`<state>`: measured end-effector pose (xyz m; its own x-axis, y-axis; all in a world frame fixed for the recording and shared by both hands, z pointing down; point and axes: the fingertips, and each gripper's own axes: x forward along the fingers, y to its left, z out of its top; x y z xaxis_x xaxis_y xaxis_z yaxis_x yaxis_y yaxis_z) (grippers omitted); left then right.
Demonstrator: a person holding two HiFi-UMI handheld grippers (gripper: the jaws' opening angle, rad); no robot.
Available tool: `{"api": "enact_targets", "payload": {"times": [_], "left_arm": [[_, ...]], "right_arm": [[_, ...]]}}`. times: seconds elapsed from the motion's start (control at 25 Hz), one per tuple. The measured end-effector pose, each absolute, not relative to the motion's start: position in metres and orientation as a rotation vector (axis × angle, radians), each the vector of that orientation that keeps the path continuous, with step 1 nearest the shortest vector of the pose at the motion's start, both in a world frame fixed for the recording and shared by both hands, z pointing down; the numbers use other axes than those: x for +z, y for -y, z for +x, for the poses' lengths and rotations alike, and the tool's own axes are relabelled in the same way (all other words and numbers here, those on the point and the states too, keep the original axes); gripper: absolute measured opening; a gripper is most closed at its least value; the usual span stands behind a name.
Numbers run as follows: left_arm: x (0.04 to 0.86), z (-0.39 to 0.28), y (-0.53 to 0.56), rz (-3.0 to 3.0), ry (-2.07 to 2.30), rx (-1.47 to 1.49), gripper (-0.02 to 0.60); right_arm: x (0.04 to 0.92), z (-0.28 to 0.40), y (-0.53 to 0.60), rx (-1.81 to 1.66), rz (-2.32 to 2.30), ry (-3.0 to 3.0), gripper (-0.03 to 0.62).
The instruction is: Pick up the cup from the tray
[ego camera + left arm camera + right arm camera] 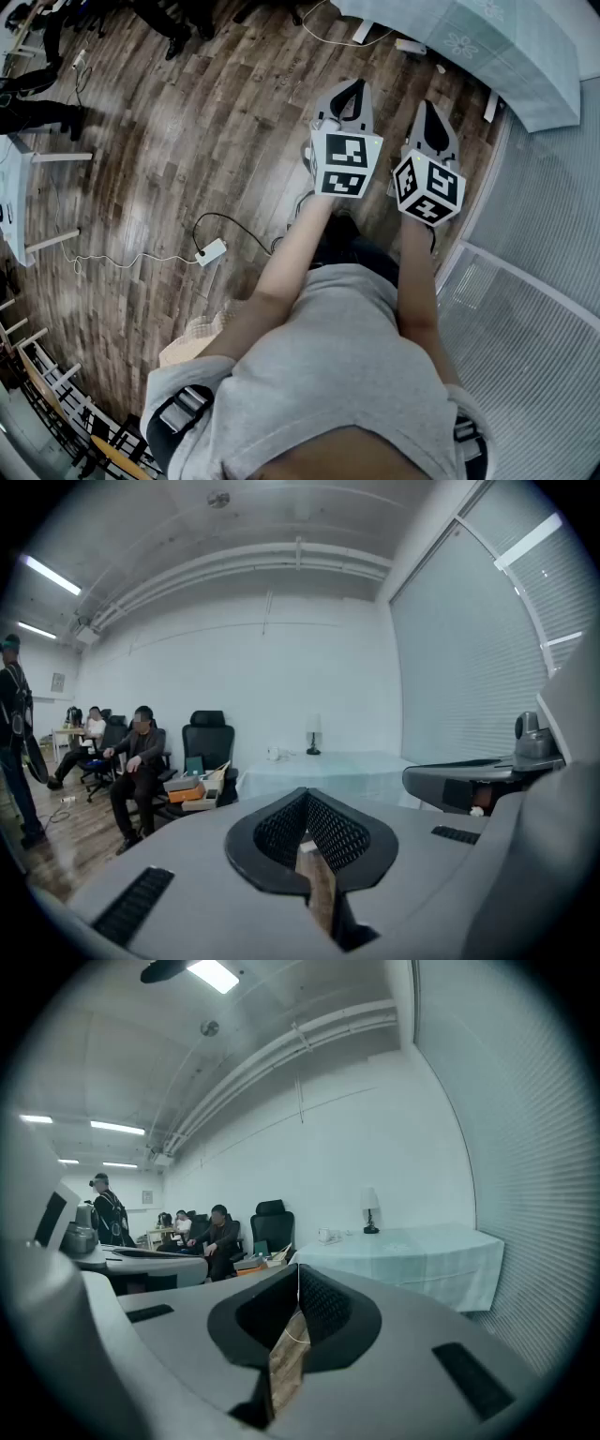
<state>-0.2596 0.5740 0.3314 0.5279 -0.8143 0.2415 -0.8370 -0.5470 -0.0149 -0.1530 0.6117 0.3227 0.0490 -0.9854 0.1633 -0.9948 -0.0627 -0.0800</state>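
**Standing person seen from above**, on a wood floor [169,141], with both forearms reaching toward 12 o'clock.

- **Grippers:** The left gripper [350,92] and right gripper [430,111] are held side by side, near each other but not touching. Each has its marker cube on the end nearest the body. On both, the jaws are pressed together with nothing between them.
- **Table:** A table [497,52] under a pale green cloth stands at 1 o'clock, beyond the gripper tips.
- **On the table:** At the far end stands a small lamp [369,1206]. Low pale items [328,1235] sit just beside it at its 9 o'clock. They are too small to tell whether any of them is the cup or its tray.
- **Floor:** A white plug block [212,251] with its cable lies at the person's 9 o'clock.
- **Wall:** Slatted blinds [525,319] run along 3 o'clock.
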Motion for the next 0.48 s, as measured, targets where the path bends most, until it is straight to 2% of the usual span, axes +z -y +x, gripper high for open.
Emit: {"api": "enact_targets", "payload": {"times": [0.48], "left_arm": [[0.3294, -0.2598, -0.5719, 2.660, 1.449, 0.346, 0.003]], "right_arm": [[0.3212, -0.1542, -0.6103, 0.269, 2.233, 2.112, 0.008]]}}
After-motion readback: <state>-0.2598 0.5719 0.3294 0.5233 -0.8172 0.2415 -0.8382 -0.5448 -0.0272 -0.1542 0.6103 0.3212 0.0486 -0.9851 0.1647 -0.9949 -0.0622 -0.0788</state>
